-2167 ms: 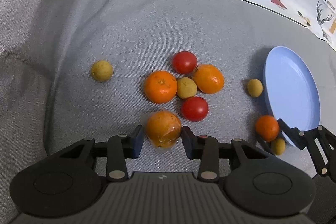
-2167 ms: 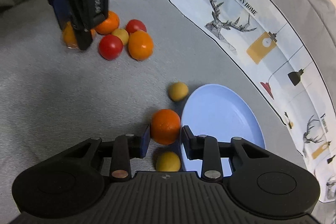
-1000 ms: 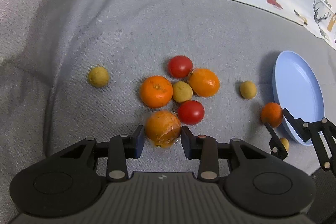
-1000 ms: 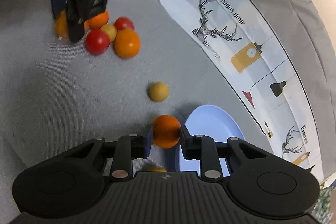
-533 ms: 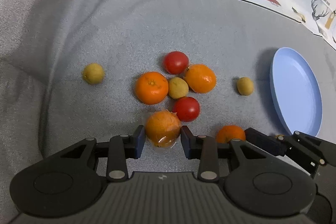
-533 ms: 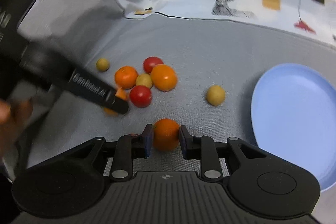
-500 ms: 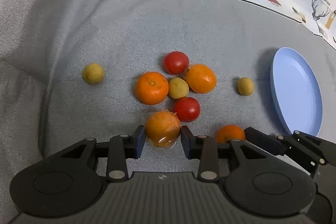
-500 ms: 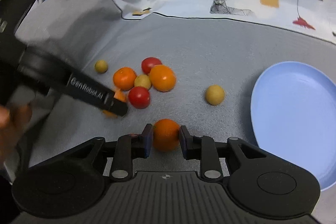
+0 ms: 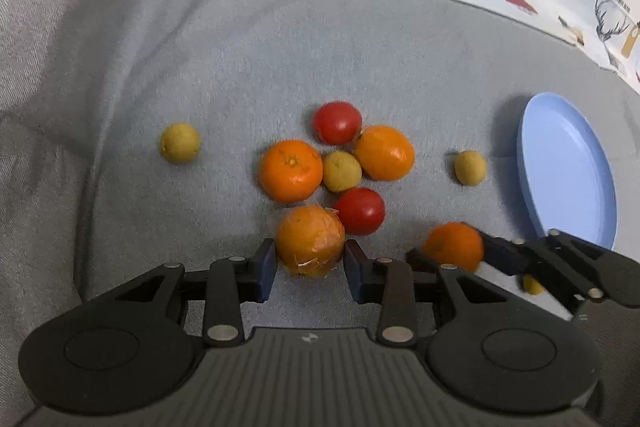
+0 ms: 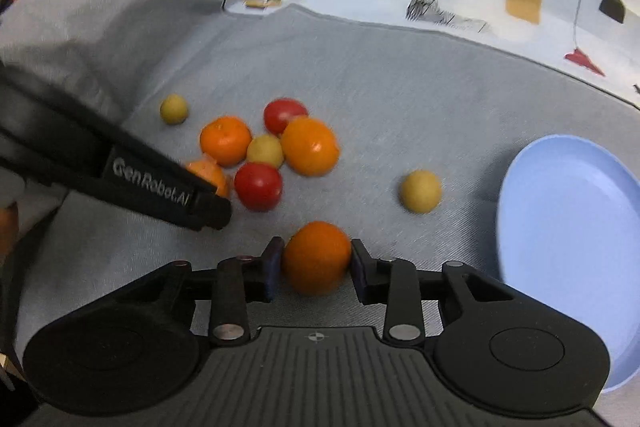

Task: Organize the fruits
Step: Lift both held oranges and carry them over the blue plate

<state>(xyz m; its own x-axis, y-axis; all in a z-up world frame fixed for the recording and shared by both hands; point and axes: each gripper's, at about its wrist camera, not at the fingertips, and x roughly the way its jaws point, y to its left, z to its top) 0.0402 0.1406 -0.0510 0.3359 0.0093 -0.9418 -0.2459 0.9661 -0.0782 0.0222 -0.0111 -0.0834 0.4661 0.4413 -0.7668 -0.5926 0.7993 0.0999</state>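
Grippers w/ fruit, near to far. Right gripper [image 10: 316, 269]: jaws opening around small orange [image 10: 317, 255], pads at or just off its sides; finish release only once it rests on grey cloth [image 10: 400, 99], else it may roll. Left gripper [image 9: 310, 269]: narrow, clamped on film-wrapped orange [image 9: 310, 239]; keep squeeze light, film looks slippery. Beyond: cluster of oranges, tomatoes [image 9: 359, 211], yellow fruit [image 9: 470, 167]. Blue plate [image 10: 568, 227], empty, far right; likely sorting spot.
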